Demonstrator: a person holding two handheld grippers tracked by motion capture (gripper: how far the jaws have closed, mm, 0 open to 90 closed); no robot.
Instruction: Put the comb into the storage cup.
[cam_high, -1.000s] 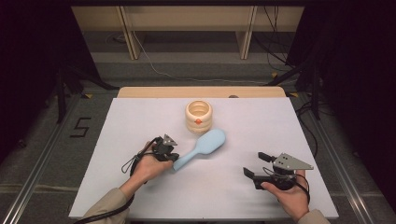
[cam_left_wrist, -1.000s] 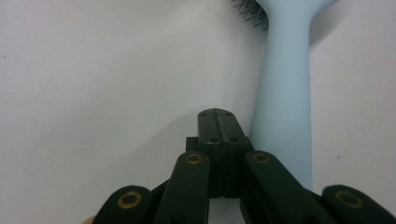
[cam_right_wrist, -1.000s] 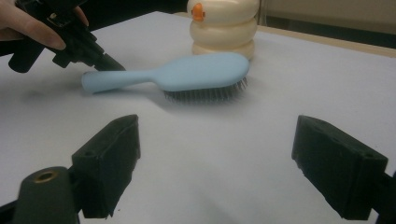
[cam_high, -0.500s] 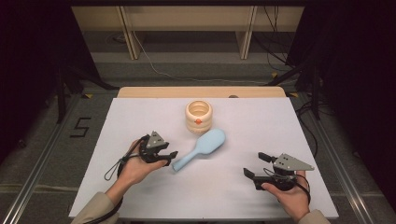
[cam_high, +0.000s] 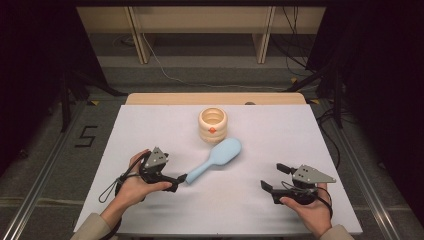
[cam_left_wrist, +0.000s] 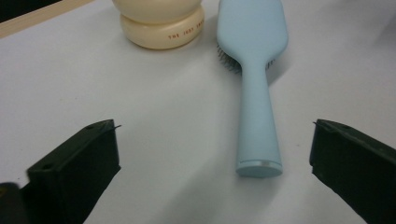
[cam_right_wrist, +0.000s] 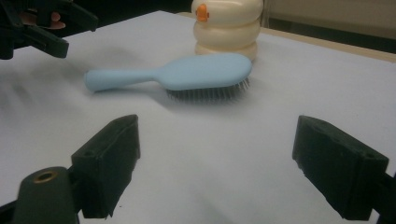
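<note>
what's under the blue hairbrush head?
The light blue plastic hairbrush lies bristles down: dark bristles rest on the white table. Anything beneath the head is covered; nothing pokes out.

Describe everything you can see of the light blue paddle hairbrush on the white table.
The light blue paddle hairbrush looks like smooth matt plastic: a broad rounded-oblong head, a tapering handle and a paler ring at its butt end. It lies flat, bristles down, dark pins showing under the head. Its head points toward the cream ringed holder; whether they touch I cannot tell. The left gripper has just been opening; its jaws stand wide just short of the handle's end, nothing between them.
</note>
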